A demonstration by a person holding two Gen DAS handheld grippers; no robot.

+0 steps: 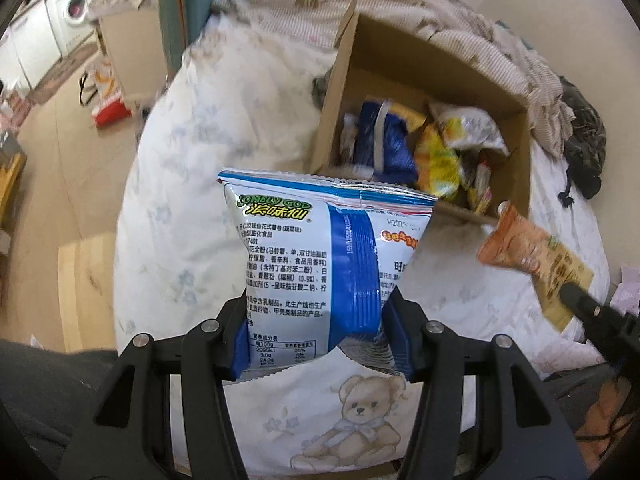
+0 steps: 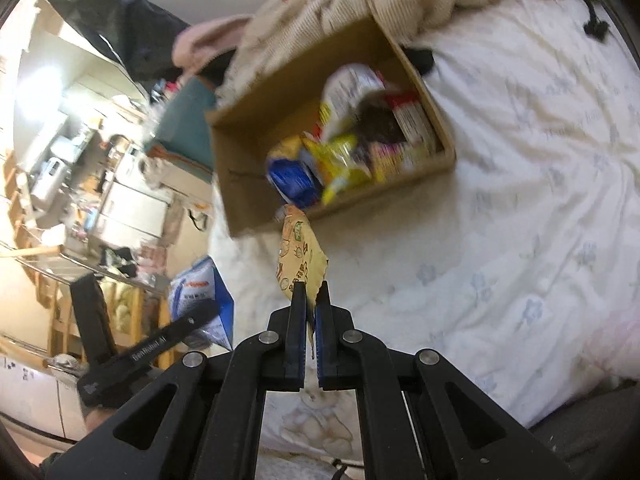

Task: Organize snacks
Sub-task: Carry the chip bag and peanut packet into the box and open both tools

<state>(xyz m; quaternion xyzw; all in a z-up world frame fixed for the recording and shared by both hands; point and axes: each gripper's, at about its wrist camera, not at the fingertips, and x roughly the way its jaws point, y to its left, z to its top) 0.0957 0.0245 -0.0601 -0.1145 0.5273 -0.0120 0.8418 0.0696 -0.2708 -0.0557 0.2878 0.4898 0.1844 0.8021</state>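
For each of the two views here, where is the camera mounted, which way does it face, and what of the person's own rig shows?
Left wrist: on the left gripper, looking down along its fingers at the blue-and-white chip bag it holds, over the bed; the right gripper enters at right.
Right wrist: on the right gripper, tilted down, shut on the orange snack packet; the left gripper shows lower left.
Shared: cardboard box of snacks, white bedspread, both held packets.

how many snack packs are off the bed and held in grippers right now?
2. Blue-white bag in the left gripper; orange packet in the right gripper. More snacks lie in the box, some likely hidden.
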